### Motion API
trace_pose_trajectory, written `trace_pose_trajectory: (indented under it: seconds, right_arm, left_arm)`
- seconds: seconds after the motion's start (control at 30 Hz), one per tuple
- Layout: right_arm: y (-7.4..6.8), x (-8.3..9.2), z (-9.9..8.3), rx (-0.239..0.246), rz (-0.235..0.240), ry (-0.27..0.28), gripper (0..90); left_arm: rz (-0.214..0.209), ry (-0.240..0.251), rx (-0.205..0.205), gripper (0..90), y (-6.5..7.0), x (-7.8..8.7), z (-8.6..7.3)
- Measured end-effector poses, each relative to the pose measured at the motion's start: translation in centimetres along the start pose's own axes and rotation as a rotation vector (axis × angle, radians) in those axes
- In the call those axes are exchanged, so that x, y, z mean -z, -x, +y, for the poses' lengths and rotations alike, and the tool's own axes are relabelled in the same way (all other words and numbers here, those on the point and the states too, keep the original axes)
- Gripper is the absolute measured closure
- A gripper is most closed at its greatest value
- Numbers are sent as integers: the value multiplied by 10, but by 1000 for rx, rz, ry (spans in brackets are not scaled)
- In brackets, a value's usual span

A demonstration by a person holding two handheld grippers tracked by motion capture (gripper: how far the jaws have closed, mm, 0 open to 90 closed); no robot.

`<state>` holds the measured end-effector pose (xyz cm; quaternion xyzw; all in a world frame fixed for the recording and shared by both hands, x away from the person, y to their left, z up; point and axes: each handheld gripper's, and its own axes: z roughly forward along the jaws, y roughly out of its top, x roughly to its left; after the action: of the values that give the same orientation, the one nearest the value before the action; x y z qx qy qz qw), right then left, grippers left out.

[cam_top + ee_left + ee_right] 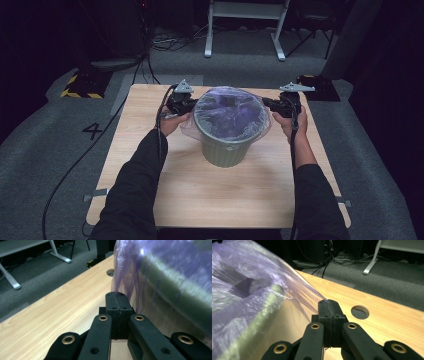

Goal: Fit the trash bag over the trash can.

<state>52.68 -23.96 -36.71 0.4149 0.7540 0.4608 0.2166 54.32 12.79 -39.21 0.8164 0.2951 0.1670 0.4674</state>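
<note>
Pinching the thin translucent purple plastic bag liner (294,293) on opposite sides, the left gripper (118,295) and right gripper (328,303) both have their jaws pressed together on the film, pulling it taut. Looks mostly done to me: the liner's already draped over the rim of the grey-green ribbed plastic bin (224,150) mid-table on the light wooden table (210,195), so what's left is tugging the edge down snug and letting go.

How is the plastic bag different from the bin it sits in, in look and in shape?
The plastic bag is thin, purple-tinted and see-through; the bin is solid, dull green and opaque. The bag is wrinkled and pulled outward at both sides, where the left gripper and the right gripper pinch its film; the bin keeps a stiff round, ribbed form and stands upright on the table. They share the round opening, which the bag drapes over.
</note>
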Motion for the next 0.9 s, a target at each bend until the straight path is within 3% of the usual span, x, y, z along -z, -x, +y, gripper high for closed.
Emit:
trace_pose_trajectory:
  seconds: [0.2,0.33,0.43,0.53,0.6,0.7,0.73,0.9]
  right_arm:
    - [4,-13,-10,-36,8,-41,900]
    - [6,-16,-20,-40,12,-55,881]
    - [6,-16,-26,-26,4,-60,826]
    - [3,-14,-30,10,-18,-46,700]
    - [3,-8,-32,21,-7,-27,635]
    - [4,3,-33,48,-26,-27,513]
    - [7,13,-34,49,-1,-12,457]
    - [13,32,-34,56,-24,10,375]
  left_arm:
    - [-9,-31,21,899,-2,-6,-6]
    - [-5,-32,6,899,-2,-5,-12]
    - [2,-20,22,893,-3,1,-16]
    - [26,3,21,807,-6,15,-20]
    - [53,9,28,691,-8,24,-22]
    - [66,9,2,619,-11,41,-29]
    - [72,2,-6,540,-11,46,-31]
    - [31,14,-61,431,0,70,-40]
